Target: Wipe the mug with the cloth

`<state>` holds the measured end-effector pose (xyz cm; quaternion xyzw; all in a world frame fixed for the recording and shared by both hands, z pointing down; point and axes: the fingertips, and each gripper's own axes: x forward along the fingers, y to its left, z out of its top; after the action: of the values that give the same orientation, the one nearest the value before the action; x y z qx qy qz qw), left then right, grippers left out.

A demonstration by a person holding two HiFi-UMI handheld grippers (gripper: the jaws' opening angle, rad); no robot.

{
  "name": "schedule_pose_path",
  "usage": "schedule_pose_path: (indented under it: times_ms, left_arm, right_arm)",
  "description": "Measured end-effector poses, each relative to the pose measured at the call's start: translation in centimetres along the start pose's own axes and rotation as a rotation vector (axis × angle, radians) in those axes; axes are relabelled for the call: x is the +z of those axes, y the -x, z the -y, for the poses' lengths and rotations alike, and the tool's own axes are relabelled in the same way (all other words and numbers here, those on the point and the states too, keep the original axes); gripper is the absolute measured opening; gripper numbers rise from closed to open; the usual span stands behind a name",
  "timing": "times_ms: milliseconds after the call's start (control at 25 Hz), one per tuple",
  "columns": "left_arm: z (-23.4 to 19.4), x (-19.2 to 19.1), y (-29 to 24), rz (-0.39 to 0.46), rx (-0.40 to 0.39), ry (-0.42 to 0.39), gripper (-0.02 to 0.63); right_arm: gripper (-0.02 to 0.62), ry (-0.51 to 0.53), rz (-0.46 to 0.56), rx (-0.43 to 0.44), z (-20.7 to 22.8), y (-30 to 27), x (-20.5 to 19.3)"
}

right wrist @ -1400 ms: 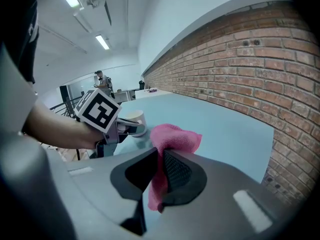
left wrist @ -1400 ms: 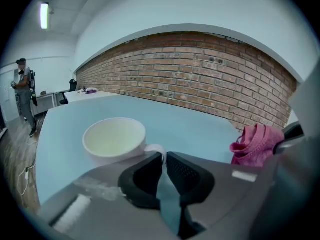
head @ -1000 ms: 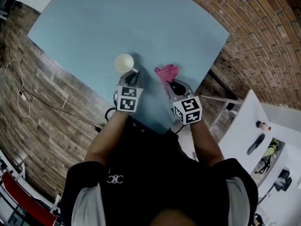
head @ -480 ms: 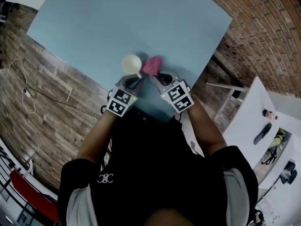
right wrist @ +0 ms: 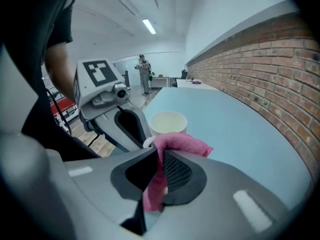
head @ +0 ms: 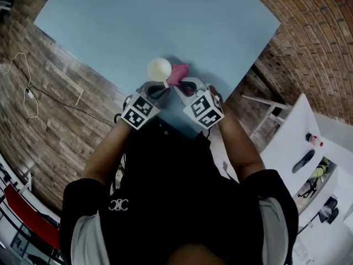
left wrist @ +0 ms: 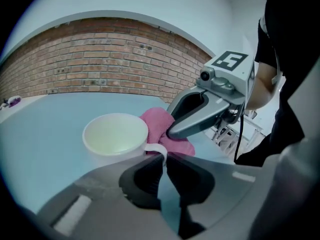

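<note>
White mug (left wrist: pixel 116 136) sits by the near edge of the blue worktop (head: pixel 165 21), the left gripper (left wrist: pixel 164 163) with its jaws clamped tight on the handle. The right gripper (right wrist: pixel 161 159) jaws pinch the pink cloth (right wrist: pixel 177 144), bunched just beside that handle

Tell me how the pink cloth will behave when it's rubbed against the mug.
Probably floppy: the cloth droops in folds from the right tongs. Likely light, since a pinch carries it. It may bunch rather than slide flat on the mug.
</note>
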<state>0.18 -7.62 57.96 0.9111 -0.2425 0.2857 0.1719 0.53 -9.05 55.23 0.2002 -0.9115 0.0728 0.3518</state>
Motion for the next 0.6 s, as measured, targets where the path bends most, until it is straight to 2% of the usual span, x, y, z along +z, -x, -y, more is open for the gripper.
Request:
schedule_pose_path:
  times_ms: [120,320,440,600]
  left_arm:
    - [0.2,0.0,0.0,0.001,-0.014,-0.009,0.029]
    - [0.1,-0.1,0.0,-0.008,-0.032,-0.026,0.029]
    - [0.0,-0.1,0.1,-0.023,-0.045,-0.039,0.029]
    - [-0.2,-0.2,0.3,-0.03,-0.064,-0.053,0.029]
  right_arm:
    - [0.038,0.015,-0.004,0.007,-0.3,-0.3,0.6]
    - [0.038,0.041,-0.088,0.017,-0.6,-2.3,-0.6]
    - [0.038,-0.067,-0.084,0.048,-0.3,-3.3,-1.5]
    - [0.038,-0.193,-0.087,0.036,0.5,-4.3,-2.5]
